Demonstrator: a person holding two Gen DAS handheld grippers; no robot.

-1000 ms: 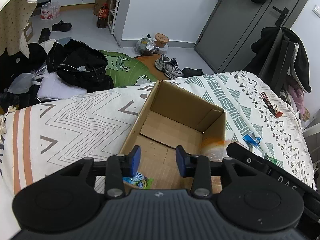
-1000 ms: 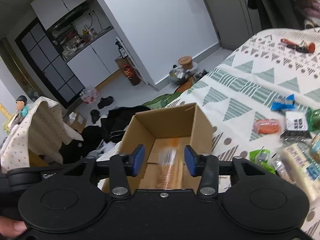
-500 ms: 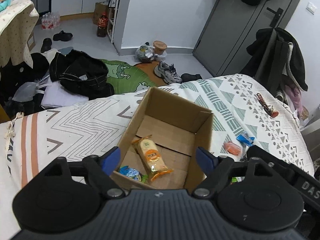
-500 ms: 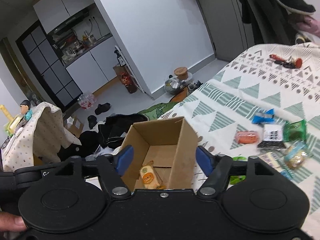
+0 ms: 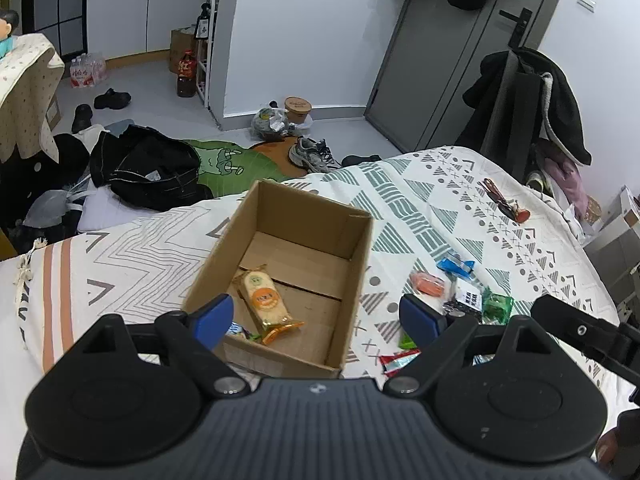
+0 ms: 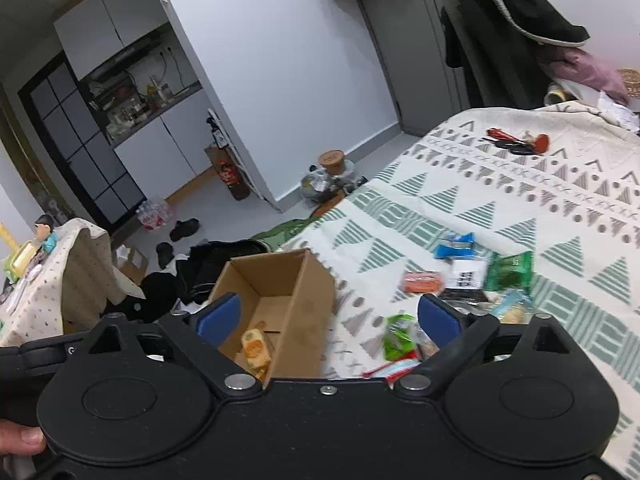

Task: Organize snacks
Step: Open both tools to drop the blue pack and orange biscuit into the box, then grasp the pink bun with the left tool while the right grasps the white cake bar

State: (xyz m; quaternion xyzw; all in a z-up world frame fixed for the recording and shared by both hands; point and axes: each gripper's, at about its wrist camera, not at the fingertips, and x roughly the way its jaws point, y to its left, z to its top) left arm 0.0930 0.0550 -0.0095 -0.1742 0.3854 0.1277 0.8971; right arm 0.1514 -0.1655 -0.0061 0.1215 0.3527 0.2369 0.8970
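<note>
An open cardboard box (image 5: 356, 256) (image 6: 316, 292) stands on the patterned bedspread. Inside it lie an orange-labelled cracker pack (image 5: 266, 304) (image 6: 256, 350) and a small blue-and-green packet (image 5: 240, 330). Several loose snacks lie to the right of the box: an orange packet (image 5: 428, 283) (image 6: 420, 281), a blue packet (image 5: 456, 265) (image 6: 456, 244), a black-and-white packet (image 5: 466, 298) (image 6: 466, 278) and a green packet (image 5: 496, 308) (image 6: 512, 270). My left gripper (image 5: 316, 320) hangs open above the box's near edge, holding nothing. My right gripper (image 6: 330, 322) is open too, over the box's right wall.
Red-handled keys or tools (image 5: 504, 204) (image 6: 516, 142) lie farther back on the bed. Beyond the bed's edge the floor holds black clothes (image 5: 148, 168), shoes (image 5: 314, 154) and a green mat. A coat hangs on a rack (image 5: 528, 112) at the right.
Both grippers went from nearly shut to wide open and pulled back and up from the box. The cracker pack now lies inside the box.
</note>
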